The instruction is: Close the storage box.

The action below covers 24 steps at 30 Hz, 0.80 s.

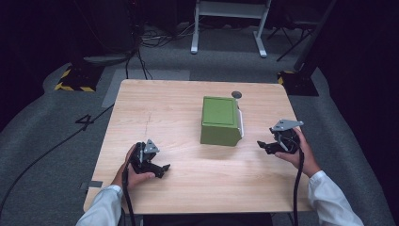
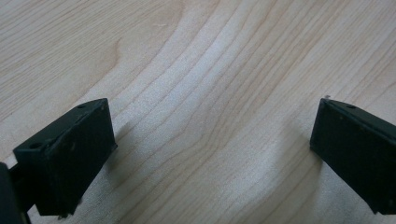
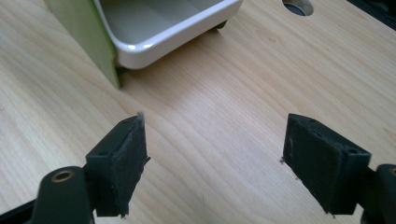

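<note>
a dark room with grey carpet [image 1: 42,117] surrounds a light wooden table [image 1: 179,113], and a white frame on legs [image 1: 228,28] stands on the floor beyond its far edge. black cables [image 1: 56,146] cross the carpet at the left, and yellow-and-black striped bases [image 1: 75,80] sit off the table's far corners.

on the table, a little right of centre and toward the far half, sits a green box [image 1: 219,121]. its long axis runs from the near edge to the far edge. a white drawer [image 1: 241,123] stands slightly out of its right side, so the opening faces right, toward the right gripper. in the right gripper view the drawer's white rim [image 3: 173,32] juts past the green wall [image 3: 86,32], and its inside looks empty as far as it shows. a small dark round hole [image 1: 236,94] lies in the tabletop just beyond the box.

the person's forearms in white sleeves [image 1: 331,200] come in from the near edge. the left hand [image 1: 129,176] rests low at the near left, holding the left gripper [image 1: 162,169] pointed right, just above the wood; its jaws stand wide apart over bare wood. the right hand [image 1: 301,153] sits right of the box, holding the right gripper [image 1: 261,145] pointed left at the drawer side, near it but apart. its jaws too are spread wide with nothing between them.
</note>
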Motion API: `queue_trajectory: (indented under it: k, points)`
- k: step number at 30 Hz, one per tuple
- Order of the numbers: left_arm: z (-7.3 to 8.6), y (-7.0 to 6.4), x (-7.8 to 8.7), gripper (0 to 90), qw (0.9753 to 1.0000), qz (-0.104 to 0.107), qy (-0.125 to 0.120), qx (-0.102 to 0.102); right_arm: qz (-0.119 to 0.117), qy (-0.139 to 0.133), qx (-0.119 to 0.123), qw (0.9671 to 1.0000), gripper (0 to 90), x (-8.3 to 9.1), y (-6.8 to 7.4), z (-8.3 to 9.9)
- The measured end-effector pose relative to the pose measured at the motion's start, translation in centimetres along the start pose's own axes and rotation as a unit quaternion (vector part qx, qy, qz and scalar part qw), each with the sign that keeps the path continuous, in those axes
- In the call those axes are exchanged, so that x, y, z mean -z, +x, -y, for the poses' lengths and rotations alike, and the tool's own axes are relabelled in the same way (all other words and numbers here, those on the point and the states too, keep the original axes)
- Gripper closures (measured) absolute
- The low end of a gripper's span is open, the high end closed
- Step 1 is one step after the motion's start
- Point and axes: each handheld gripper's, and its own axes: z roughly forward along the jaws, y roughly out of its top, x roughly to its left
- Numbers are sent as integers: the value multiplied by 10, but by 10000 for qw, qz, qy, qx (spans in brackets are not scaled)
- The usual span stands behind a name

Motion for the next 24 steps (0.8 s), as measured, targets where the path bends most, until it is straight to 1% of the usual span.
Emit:
queue_trajectory:
  k: [6, 11, 12, 13, 17, 22, 24]
  points:
    - [0, 0, 0, 1, 10000, 0, -1, 2, 8, 18, 86, 10000, 220, 7, 4, 13]
    - [0, 0, 0, 1, 10000, 0, -1, 1, 28, 84, 114, 9999, 219, 12, 6, 25]
    - [0, 0, 0, 1, 10000, 0, -1, 1, 28, 84, 114, 9999, 219, 12, 6, 25]
    - [0, 0, 0, 1, 10000, 0, 0, 0, 21, 88, 107, 9999, 217, 13, 6, 30]
    - [0, 0, 0, 1, 10000, 0, 0, 2, 54, 138, 158, 9998, 214, 16, 8, 39]
    - [0, 0, 0, 1, 10000, 0, 0, 1, 52, 155, 110, 9998, 210, 19, 7, 52]
    - [0, 0, 0, 1, 10000, 0, -1, 3, 62, 211, 89, 9997, 208, 20, 7, 58]
